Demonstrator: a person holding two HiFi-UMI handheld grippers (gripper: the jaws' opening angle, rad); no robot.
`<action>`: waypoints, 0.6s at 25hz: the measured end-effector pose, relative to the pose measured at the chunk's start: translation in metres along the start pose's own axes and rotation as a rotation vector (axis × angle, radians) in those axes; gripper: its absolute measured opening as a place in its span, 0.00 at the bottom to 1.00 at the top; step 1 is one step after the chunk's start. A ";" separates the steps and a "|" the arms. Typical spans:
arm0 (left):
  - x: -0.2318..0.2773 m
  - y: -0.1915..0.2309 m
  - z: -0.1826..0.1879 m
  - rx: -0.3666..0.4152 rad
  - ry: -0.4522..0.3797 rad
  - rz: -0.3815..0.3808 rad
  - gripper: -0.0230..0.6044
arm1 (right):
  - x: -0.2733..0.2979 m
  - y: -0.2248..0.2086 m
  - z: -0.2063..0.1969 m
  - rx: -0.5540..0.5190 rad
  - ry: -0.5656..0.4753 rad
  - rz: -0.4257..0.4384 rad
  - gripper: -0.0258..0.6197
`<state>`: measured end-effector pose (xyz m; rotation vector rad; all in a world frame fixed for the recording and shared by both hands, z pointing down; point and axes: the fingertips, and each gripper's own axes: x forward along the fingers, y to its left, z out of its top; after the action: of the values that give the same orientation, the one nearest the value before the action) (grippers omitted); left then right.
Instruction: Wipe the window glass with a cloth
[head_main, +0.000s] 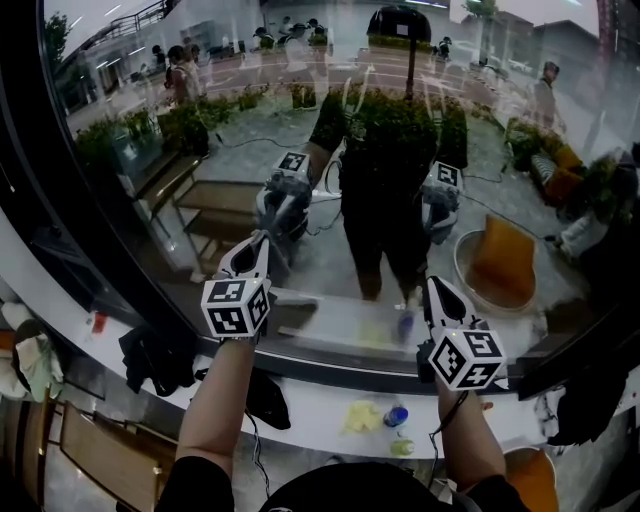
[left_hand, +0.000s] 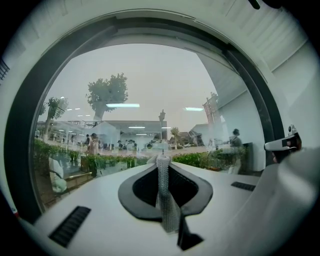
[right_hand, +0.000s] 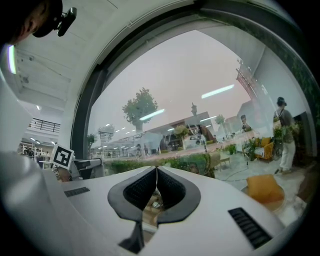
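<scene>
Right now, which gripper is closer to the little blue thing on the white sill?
Right. The right gripper is just above and to the right of the blue thing; the left gripper, holding a grey cloth, is farther off to its left.

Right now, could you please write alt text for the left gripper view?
The left gripper is shut on a strip of grey mesh cloth, aimed at the window glass. Beyond it are a tree, hedges and distant people.

Commercial campus building: tall window glass, white sill, plaza benches and hedges outside.
</scene>
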<state>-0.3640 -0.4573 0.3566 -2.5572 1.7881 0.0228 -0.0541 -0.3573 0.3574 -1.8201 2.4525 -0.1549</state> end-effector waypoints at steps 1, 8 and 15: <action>0.001 0.000 0.000 0.001 -0.001 0.000 0.09 | -0.001 -0.001 0.000 0.001 0.000 -0.001 0.09; 0.000 0.000 -0.002 0.008 -0.004 -0.001 0.09 | -0.002 0.000 -0.005 0.007 0.003 -0.002 0.09; 0.000 0.000 -0.003 0.013 -0.005 -0.006 0.09 | -0.004 0.002 -0.008 0.011 0.005 -0.004 0.09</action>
<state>-0.3641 -0.4573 0.3600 -2.5509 1.7731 0.0168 -0.0559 -0.3529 0.3652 -1.8225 2.4464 -0.1724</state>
